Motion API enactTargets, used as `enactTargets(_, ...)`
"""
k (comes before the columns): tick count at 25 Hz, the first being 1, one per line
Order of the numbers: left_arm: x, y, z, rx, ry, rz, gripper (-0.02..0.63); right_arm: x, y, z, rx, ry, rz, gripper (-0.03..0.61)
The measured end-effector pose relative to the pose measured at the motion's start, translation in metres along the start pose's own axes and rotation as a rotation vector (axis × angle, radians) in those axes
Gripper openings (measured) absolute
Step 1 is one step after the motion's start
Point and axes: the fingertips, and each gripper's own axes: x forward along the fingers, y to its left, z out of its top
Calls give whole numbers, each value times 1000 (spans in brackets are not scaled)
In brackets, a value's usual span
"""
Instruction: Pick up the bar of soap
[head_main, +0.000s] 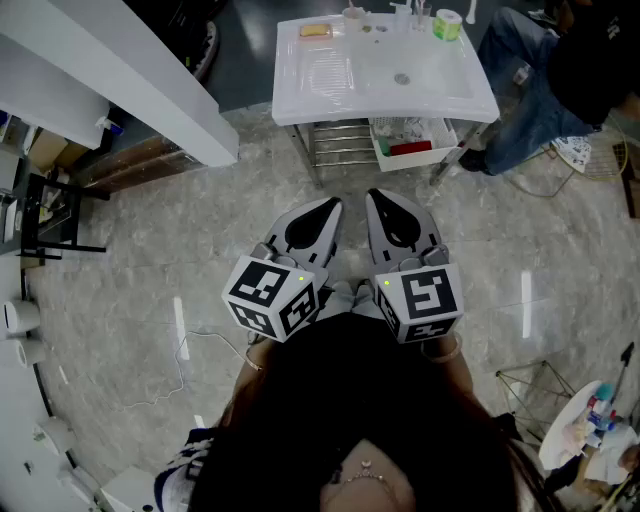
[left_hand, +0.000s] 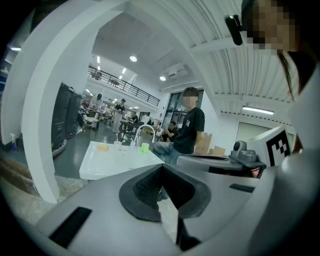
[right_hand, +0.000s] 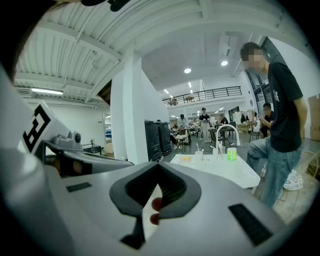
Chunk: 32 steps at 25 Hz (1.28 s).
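The orange bar of soap (head_main: 315, 30) lies on the back left corner of the white sink (head_main: 330, 95), far ahead of me; it also shows as a small orange patch in the left gripper view (left_hand: 102, 147) and the right gripper view (right_hand: 186, 159). My left gripper (head_main: 328, 206) and right gripper (head_main: 380, 196) are held side by side close to my body, pointing at the sink from well short of it. Both stand shut with nothing between the jaws, as the left gripper (left_hand: 161, 167) and right gripper (right_hand: 159, 165) show in their own views.
A green cup (head_main: 447, 24) and a tap (head_main: 413, 12) stand at the sink's back right. A white bin (head_main: 410, 148) sits on a metal rack under the sink. A person in jeans (head_main: 540, 90) is at the sink's right. A white pillar (head_main: 120, 90) runs along the left.
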Motion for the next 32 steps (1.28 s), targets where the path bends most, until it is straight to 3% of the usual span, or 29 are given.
enactTargets(18,43,29,12,-35,-20,83,0,36,-42,-1,-4,-6,65,8)
enactTargets(32,122,125,62,-23,-33,1,0,150,-65,33,-10,-46,60,7)
